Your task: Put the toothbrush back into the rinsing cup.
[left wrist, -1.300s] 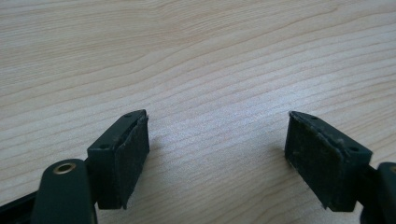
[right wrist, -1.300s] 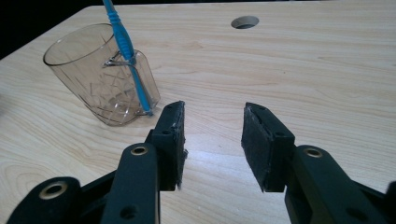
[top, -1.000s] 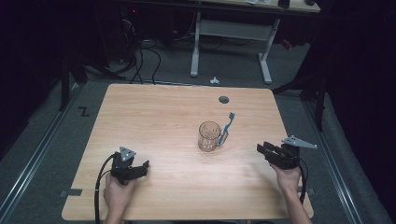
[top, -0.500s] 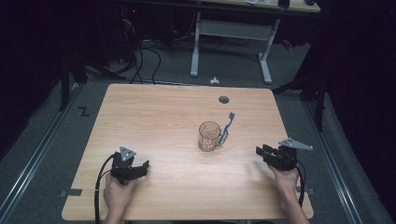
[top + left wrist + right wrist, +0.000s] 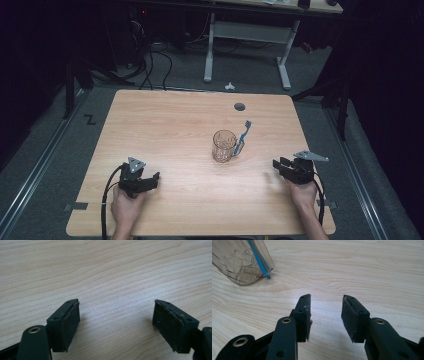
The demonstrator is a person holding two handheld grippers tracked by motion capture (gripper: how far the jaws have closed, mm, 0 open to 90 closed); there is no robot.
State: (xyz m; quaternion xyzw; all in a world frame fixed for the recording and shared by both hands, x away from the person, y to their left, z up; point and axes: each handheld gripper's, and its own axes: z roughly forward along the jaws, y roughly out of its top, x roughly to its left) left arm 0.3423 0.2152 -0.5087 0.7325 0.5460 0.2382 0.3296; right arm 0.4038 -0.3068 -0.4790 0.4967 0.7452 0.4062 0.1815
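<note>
A clear patterned glass mug (image 5: 223, 145) stands upright near the middle of the wooden table (image 5: 165, 125). A blue toothbrush (image 5: 243, 134) leans against the mug's far right side, head up; the right gripper view shows the mug (image 5: 242, 262) and the blue handle (image 5: 258, 258) at upper left. My left gripper (image 5: 154, 177) rests at the table's front left, jaws wide open over bare wood (image 5: 116, 312). My right gripper (image 5: 278, 165) sits at the front right, pointing left toward the mug, open about halfway with nothing between its pads (image 5: 325, 315).
A round cable hole (image 5: 239, 106) lies near the table's far edge. Beyond the table stand a white desk frame (image 5: 247, 35) and cables on a grey floor (image 5: 155, 62). A small white object (image 5: 229, 86) lies on the floor.
</note>
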